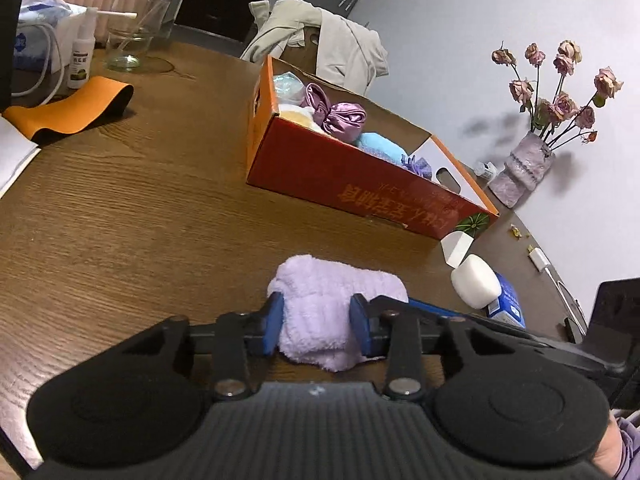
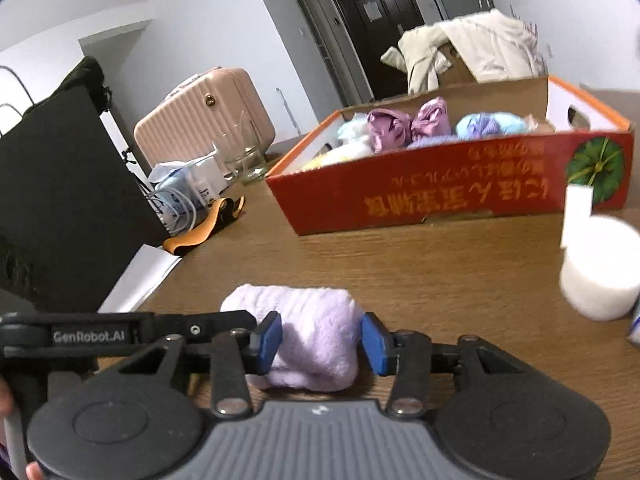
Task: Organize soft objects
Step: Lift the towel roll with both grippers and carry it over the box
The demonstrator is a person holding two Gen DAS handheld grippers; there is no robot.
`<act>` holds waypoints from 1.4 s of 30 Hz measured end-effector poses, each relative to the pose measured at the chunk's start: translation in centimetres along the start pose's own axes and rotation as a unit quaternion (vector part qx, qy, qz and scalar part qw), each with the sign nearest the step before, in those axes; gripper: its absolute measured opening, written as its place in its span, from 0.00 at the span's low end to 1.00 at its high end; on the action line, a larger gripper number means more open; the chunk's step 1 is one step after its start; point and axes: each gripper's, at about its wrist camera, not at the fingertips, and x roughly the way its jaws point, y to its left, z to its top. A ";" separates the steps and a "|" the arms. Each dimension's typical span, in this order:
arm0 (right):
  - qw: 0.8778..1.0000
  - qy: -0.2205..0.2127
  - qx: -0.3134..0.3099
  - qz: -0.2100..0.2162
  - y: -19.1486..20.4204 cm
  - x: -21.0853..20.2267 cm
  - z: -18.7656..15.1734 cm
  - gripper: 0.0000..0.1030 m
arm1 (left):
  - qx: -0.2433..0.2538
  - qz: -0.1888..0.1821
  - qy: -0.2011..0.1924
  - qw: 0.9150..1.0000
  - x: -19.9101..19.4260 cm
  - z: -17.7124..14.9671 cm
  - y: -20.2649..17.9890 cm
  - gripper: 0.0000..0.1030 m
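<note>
Lilac towel [image 1: 336, 304] lies folded on the wooden counter [image 1: 140, 208], near the red box [image 1: 360, 176] of soft things. My left fingers [image 1: 318, 320] and right fingers [image 2: 322, 338] each pinch one end of it, narrowly parted, blue pads pressing into the pile.

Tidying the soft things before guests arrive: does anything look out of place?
Yes: one lilac towel lies on the table outside the box, which holds the other soft items.

Soft, even indoor light is falling across the wooden table [image 1: 120, 208], the dried roses [image 1: 560, 92] are casting blurred shadows on the white wall, motion blur is smearing the red box [image 2: 460, 196] and white cup [image 2: 600, 268], and fisheye curvature is bending the dark corners.
</note>
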 end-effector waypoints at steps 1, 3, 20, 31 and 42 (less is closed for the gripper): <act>1.000 -0.001 0.003 0.007 -0.1 -0.1 -0.1 0.26 | 0.000 0.001 -0.001 1.000 -0.2 -0.1 -0.1 0.30; 1.000 -0.008 -0.004 0.014 0.1 -1.1 -0.3 0.18 | 0.000 -0.003 -0.002 1.000 -0.9 -0.3 -0.5 0.27; 0.995 -0.091 -0.021 -0.033 -1.5 -13.0 -1.9 0.18 | 0.081 -0.083 -0.018 0.993 -3.5 -2.4 -9.6 0.25; 0.995 -0.076 -0.062 -0.018 -6.5 -3.3 16.1 0.17 | 0.061 -0.063 -0.020 0.996 6.8 14.9 -9.2 0.25; 0.995 0.073 0.003 -0.063 -10.9 13.9 21.8 0.19 | 0.067 0.070 0.056 0.994 18.6 20.1 -4.3 0.26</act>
